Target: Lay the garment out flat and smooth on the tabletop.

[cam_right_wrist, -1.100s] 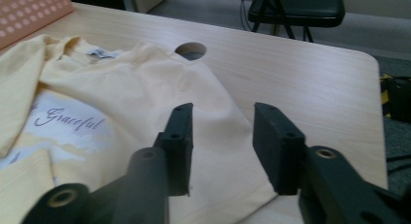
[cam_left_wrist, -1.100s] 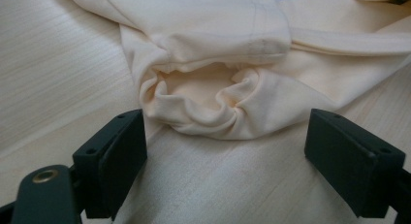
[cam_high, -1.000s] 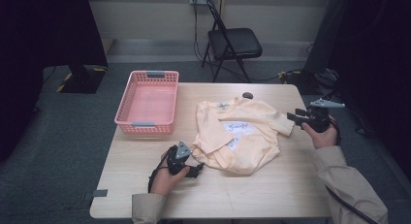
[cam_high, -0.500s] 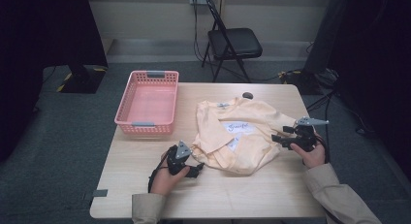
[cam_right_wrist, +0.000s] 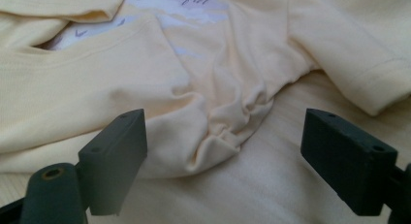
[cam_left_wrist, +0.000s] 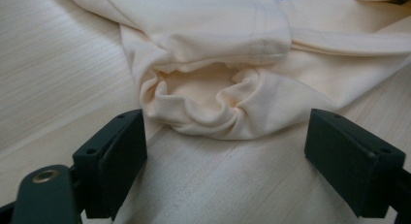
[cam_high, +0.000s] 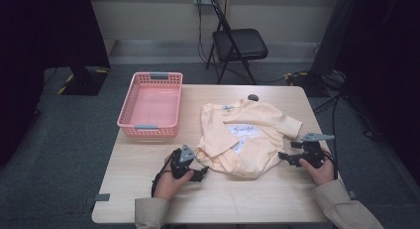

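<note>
Grey carpeted room, dark curtains at 9 and 3 o'clock, black folding chair point(cam_high: 236, 44) at 12 o'clock beyond a pale wooden table point(cam_high: 148, 189). Near the table's centre, toward 1 o'clock, a pale yellow T-shirt point(cam_high: 247, 140), crumpled and partly folded, white print with purple script facing up. At 10 o'clock of the shirt, a pink plastic basket point(cam_high: 151, 106) close to the table's far left corner, apart from the cloth. Just past the shirt's collar at 12 o'clock, a small dark round object point(cam_high: 253, 97), too small to identify. At 7 o'clock of the shirt, left gripper point(cam_high: 200, 173) in a sleeved hand, low on the tabletop, pointing toward the shirt's bunched lower-left edge. In the left gripper view point(cam_left_wrist: 225, 151), jaws wide apart, a puckered fold of yellow fabric point(cam_left_wrist: 213, 103) just beyond and between them, pads not pressing on it. At 4 o'clock of the shirt, right gripper point(cam_high: 283, 156) in the other hand, pointing toward 9 o'clock at the shirt's right edge. In the right gripper view point(cam_right_wrist: 223, 151), jaws spread wide, just opened further, a gathered tuck of cloth point(cam_right_wrist: 228, 127) lying between them on the wood, unclamped; short sleeve point(cam_right_wrist: 349, 64) at 2 o'clock of that tuck.
</note>
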Motion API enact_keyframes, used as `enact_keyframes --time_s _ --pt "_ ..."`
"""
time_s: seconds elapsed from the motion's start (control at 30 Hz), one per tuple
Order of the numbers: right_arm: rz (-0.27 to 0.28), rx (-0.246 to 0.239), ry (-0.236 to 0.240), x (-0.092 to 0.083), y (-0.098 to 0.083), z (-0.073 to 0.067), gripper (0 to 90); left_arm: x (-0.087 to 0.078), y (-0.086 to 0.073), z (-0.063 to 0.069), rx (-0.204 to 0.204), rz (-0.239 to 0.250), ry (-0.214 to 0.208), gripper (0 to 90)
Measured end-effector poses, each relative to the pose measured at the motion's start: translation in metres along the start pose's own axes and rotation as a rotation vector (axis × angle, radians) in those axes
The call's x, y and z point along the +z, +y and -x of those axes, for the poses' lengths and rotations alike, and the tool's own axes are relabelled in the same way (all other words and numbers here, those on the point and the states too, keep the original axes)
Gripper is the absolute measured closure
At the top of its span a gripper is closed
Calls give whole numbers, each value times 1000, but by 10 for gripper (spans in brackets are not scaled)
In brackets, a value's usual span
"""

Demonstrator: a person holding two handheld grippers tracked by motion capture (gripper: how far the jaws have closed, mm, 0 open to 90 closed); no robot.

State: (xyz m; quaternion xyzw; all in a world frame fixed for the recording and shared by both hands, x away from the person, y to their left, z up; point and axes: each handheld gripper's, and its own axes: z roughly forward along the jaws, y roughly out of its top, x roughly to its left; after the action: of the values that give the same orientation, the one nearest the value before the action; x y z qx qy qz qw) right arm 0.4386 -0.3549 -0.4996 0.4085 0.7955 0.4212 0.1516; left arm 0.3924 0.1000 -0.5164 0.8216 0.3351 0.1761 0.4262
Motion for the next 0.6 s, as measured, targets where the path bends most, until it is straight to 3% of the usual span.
enact_keyframes --time_s 0.4,0.6 --pt "-77 -64 15 -4 -9 -13 107 0 0 0 0 0 1 146" --pt "-104 -130 -19 -4 -12 -21 99 0 0 0 0 0 0 146"
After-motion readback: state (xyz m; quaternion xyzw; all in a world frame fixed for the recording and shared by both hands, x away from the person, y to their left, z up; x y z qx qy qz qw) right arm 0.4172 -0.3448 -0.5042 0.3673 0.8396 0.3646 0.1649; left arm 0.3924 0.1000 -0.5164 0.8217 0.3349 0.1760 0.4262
